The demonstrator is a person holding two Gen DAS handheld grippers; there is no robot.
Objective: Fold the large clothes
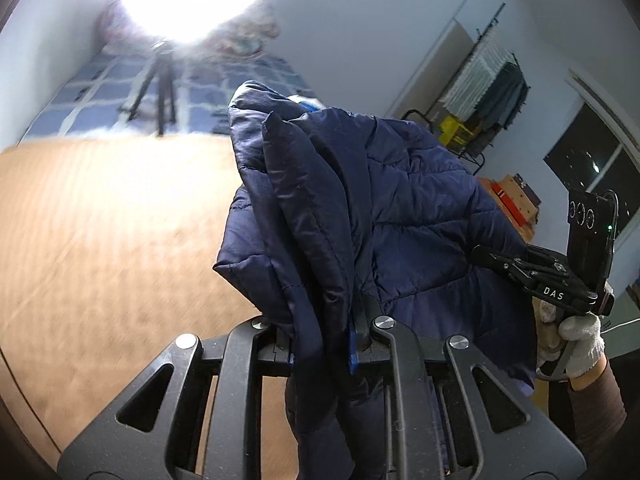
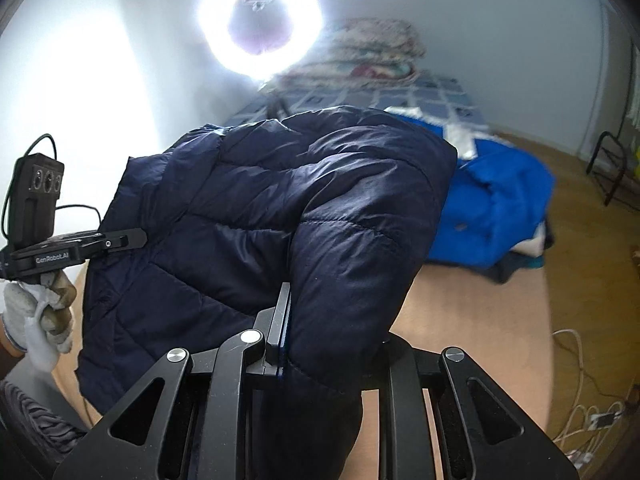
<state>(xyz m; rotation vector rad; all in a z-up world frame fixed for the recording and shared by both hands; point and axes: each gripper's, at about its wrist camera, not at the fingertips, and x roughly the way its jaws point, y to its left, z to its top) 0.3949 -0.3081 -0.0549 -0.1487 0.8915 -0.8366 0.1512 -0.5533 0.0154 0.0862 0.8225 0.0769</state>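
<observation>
A navy quilted puffer jacket (image 1: pixel 384 200) hangs lifted between my two grippers above a tan table (image 1: pixel 100 240). My left gripper (image 1: pixel 324 344) is shut on one bunched edge of the jacket, with fabric draping over its fingers. My right gripper (image 2: pixel 288 344) is shut on another edge of the jacket (image 2: pixel 280 200), whose folded bulk hides its right finger. The right gripper also shows in the left wrist view (image 1: pixel 496 258), and the left gripper in the right wrist view (image 2: pixel 132 240), each held by a white-gloved hand.
A pile of blue and other clothes (image 2: pixel 500 208) lies on the table's far right. A ring light on a tripod (image 1: pixel 160 92) stands behind the table, before a bed with a checked cover (image 2: pixel 432 96). A clothes rack (image 1: pixel 492 92) stands at the wall. Cables (image 2: pixel 580 400) lie on the floor.
</observation>
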